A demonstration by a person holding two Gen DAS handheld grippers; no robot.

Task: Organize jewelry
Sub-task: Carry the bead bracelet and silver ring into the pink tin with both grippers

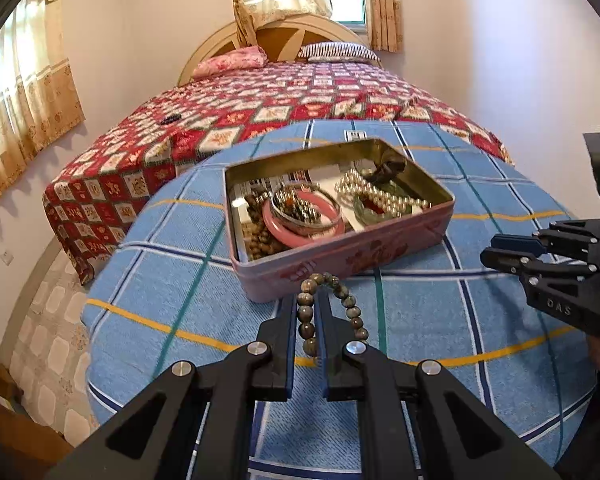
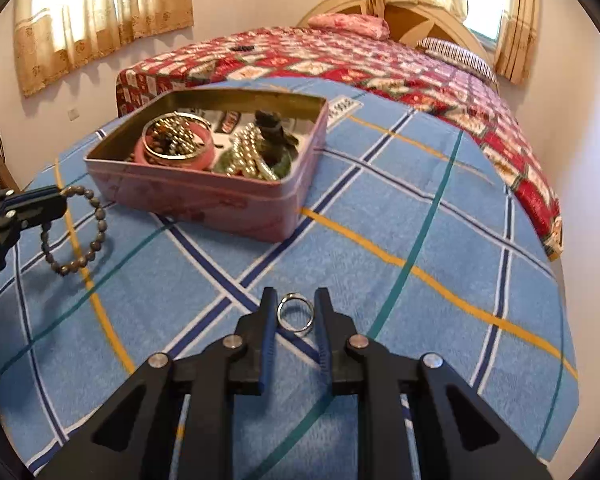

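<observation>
Left tongs (image 1: 304, 300) clenched on bead bracelet (image 1: 332, 312) | right tongs (image 2: 294, 300) grasping silver ring (image 2: 295, 313) | tin (image 2: 204, 196) near

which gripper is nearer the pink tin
Left. The left gripper, shut on a bead bracelet, sits just in front of the pink tin. The right gripper, with a silver ring between its fingers, is farther back on the blue cloth.

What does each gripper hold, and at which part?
Left gripper pinches the bead bracelet at its top. Right gripper straddles the ring; contact unclear.
</observation>
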